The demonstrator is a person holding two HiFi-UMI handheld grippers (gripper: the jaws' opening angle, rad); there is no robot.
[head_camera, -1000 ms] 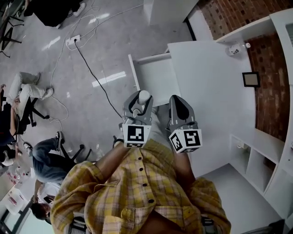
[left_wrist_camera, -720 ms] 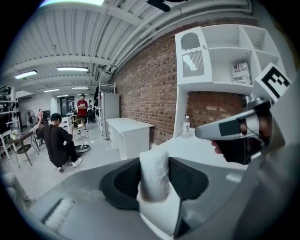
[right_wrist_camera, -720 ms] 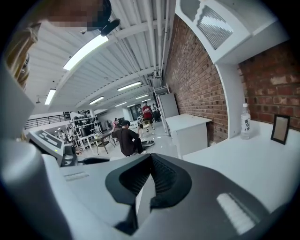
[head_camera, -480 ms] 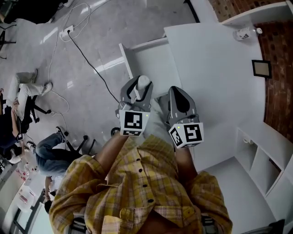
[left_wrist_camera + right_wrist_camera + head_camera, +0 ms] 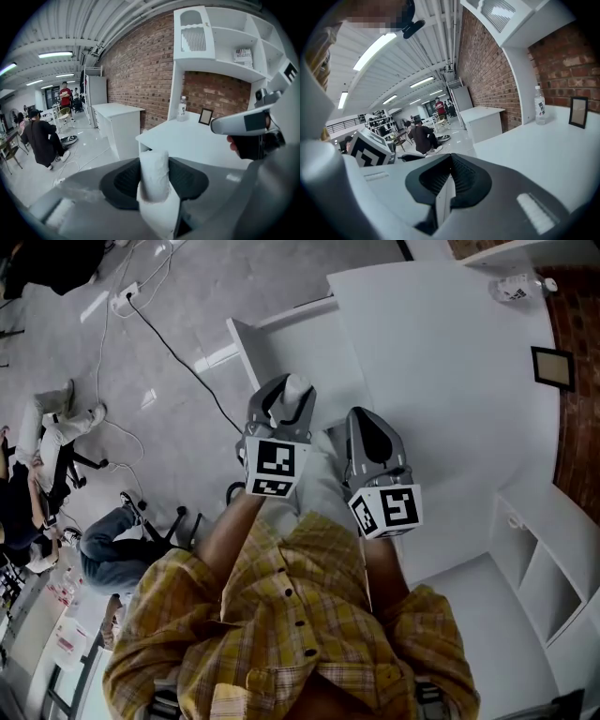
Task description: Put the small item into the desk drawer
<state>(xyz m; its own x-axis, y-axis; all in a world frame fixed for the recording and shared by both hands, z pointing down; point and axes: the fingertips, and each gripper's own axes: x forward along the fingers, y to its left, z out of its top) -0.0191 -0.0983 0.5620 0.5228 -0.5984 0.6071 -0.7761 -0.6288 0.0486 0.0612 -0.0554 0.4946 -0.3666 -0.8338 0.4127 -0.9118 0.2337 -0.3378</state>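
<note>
My left gripper [image 5: 284, 395] is shut on a small white roll-shaped item [image 5: 296, 388], which stands up between the dark pads in the left gripper view [image 5: 154, 174]. It hangs at the near end of the open white desk drawer [image 5: 246, 345], beside the white desk [image 5: 450, 362]. My right gripper [image 5: 366, 427] is just to the right, over the desk's near corner. In the right gripper view its jaws [image 5: 449, 185] are closed together with nothing between them.
A water bottle [image 5: 517, 287] and a small picture frame [image 5: 553, 367] stand at the desk's far side by the brick wall. White shelf cubbies [image 5: 539, 563] are at the right. A black cable [image 5: 178, 362] crosses the floor on the left, where people sit [image 5: 108, 554].
Both grippers have drifted a little forward toward the drawer and desk as the head view shifted. The left gripper still holds the white item; the right stays shut.
</note>
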